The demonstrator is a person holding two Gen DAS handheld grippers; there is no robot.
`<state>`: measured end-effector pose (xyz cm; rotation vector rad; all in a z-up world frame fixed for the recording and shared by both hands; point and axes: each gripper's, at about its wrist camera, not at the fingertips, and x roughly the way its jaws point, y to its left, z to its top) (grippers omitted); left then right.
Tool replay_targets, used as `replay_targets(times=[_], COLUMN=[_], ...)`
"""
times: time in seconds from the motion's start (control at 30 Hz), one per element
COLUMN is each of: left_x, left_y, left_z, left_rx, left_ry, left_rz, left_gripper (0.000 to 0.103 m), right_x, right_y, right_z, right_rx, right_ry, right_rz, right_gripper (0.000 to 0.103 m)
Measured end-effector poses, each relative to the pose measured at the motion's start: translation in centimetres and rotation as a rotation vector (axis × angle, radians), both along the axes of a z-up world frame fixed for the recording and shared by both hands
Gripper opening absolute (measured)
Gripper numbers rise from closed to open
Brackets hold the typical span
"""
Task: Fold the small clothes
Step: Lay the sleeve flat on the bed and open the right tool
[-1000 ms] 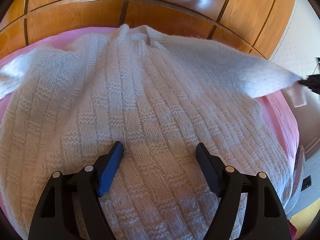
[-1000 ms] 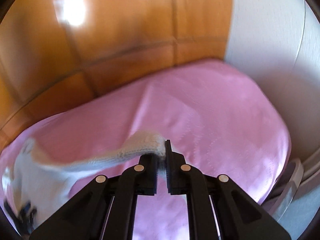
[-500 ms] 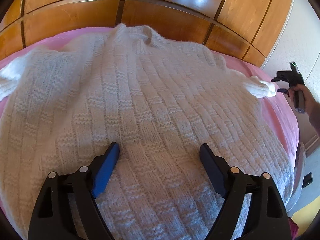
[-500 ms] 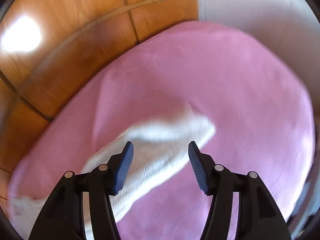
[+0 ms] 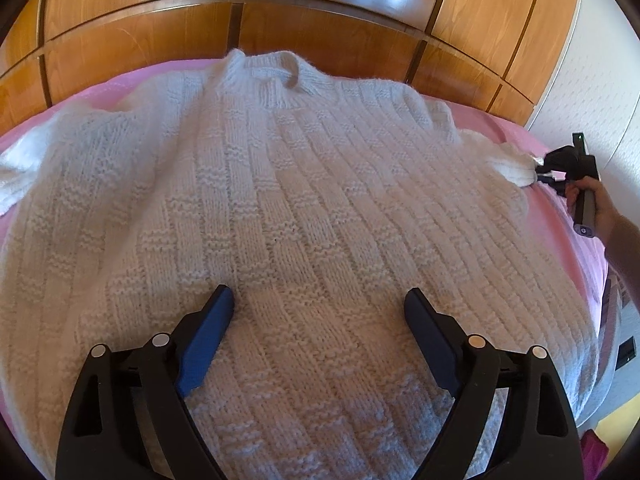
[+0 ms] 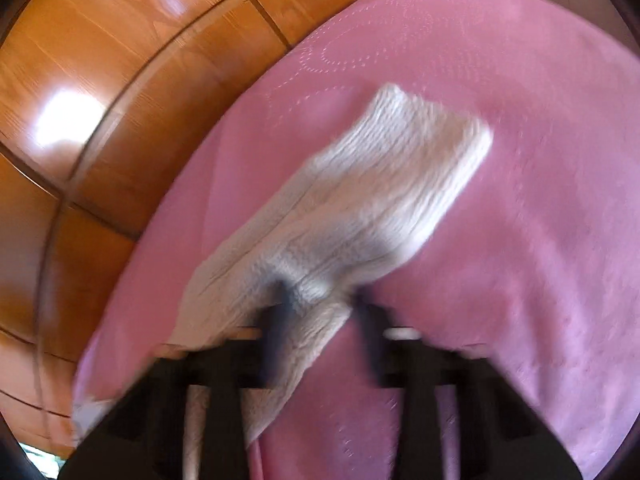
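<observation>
Sweater [image 5: 304, 216] flat on pink bedspread [image 6: 520, 240] | right gripper [image 6: 320, 300] jaws closing on sleeve [image 6: 380, 184]

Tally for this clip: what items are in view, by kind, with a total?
White knitted sweater: 1
Pink bedspread: 1
Handheld tools: 2, the left tool and the right tool
Wooden panelled wall: 1
Total: 5

One white sweater [image 5: 304, 216] – one pink bedspread [image 6: 520, 200] – two grippers, left gripper [image 5: 318, 308] and right gripper [image 6: 320, 304].
</observation>
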<state>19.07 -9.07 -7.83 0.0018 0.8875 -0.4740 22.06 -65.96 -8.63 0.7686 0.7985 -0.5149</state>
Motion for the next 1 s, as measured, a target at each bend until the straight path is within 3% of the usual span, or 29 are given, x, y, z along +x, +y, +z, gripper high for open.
replay_targets(times=[0.17, 0.33, 0.37, 0.4, 0.43, 0.47, 0.57, 0.7, 0.87, 0.9, 1.0], left_x=[-0.1, -0.1, -0.1, -0.1, -0.1, -0.2, -0.7, -1.4, -0.8, -0.5, 0.1], left_y=[0.2, 0.5, 0.7, 1.1, 1.8, 3.1, 6.6, 14.1, 24.3, 27.3, 33.3], left_z=[0.0, 0.3, 0.5, 0.9, 1.4, 2.0, 3.2, 4.4, 4.2, 4.0, 3.3], left_rx=[-0.007, -0.006, -0.011, -0.039, -0.080, -0.134, -0.220, -0.275, -0.258, -0.244, -0.282], left_ry=[-0.001, 0.012, 0.021, 0.037, 0.052, 0.071, 0.079, 0.052, 0.039, 0.043, 0.080], left_rz=[0.001, 0.002, 0.007, 0.019, 0.034, 0.065, 0.156, 0.332, 0.594, 0.683, 0.832], left_gripper=[0.086, 0.086, 0.086, 0.086, 0.086, 0.086, 0.086, 0.085, 0.085, 0.085, 0.085], right_x=[-5.1, -6.5, -6.7, -6.8, -7.1, -7.5, -6.2, -4.5, -2.9, -2.6, -1.9], right_y=[1.3, 2.5, 2.8, 3.6, 4.7, 5.6, 10.0, 19.8, 32.2, 34.8, 40.4], right_z=[3.7, 1.9, 2.1, 2.8, 3.7, 4.3, 6.5, 8.4, 7.3, 6.8, 4.8], right_rx=[-0.177, -0.154, -0.156, -0.174, -0.214, -0.241, -0.316, -0.353, -0.331, -0.326, -0.322], right_ry=[0.038, 0.127, 0.117, 0.104, 0.093, 0.085, 0.041, -0.049, -0.096, -0.096, -0.075], right_rz=[-0.044, -0.004, -0.002, -0.005, -0.013, -0.014, 0.107, 0.371, 0.671, 0.720, 0.818], right_gripper=[0.004, 0.007, 0.014, 0.043, 0.058, 0.065, 0.065, 0.077, 0.079, 0.079, 0.079])
